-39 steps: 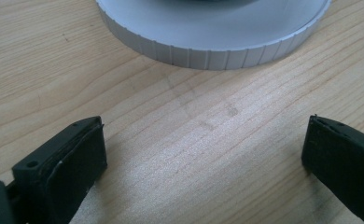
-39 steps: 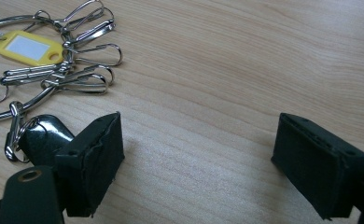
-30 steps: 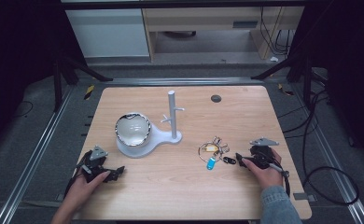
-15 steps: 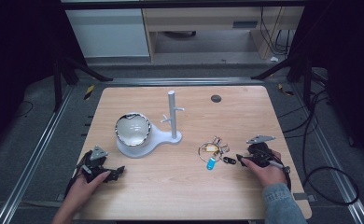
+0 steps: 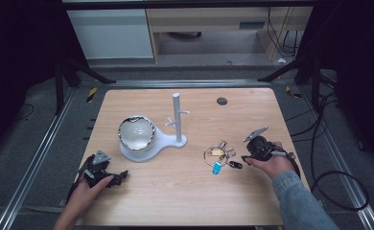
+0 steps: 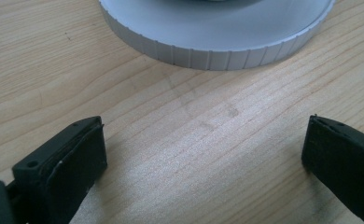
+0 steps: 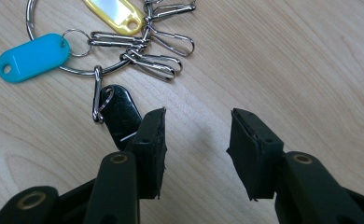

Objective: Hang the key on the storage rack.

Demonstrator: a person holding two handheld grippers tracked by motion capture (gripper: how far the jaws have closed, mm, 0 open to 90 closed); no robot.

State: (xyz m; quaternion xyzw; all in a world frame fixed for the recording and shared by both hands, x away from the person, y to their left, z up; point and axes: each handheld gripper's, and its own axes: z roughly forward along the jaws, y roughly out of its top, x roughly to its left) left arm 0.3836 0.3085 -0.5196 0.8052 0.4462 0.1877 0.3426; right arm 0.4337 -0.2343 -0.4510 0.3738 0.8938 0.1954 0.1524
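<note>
Two grippers lie low on the table: your right gripper (image 5: 245,158) angles toward the key ring (image 5: 219,154), jaws just closing on nothing, its black tag (image 7: 119,114) half hidden behind one pad. Your left gripper (image 5: 120,176) gapes wide, facing the white stand's base (image 6: 217,42), cut off above.

A fixed camera above the person's side looks forward and down over the whole wooden table (image 5: 185,191). The left gripper's (image 5: 103,173) camera sits low, close to the tabletop, facing the white stand's base (image 6: 217,42). The right gripper's (image 5: 245,158) camera peers closely down at the key ring (image 7: 96,51), which also appears, small, from overhead (image 5: 218,155).
</note>
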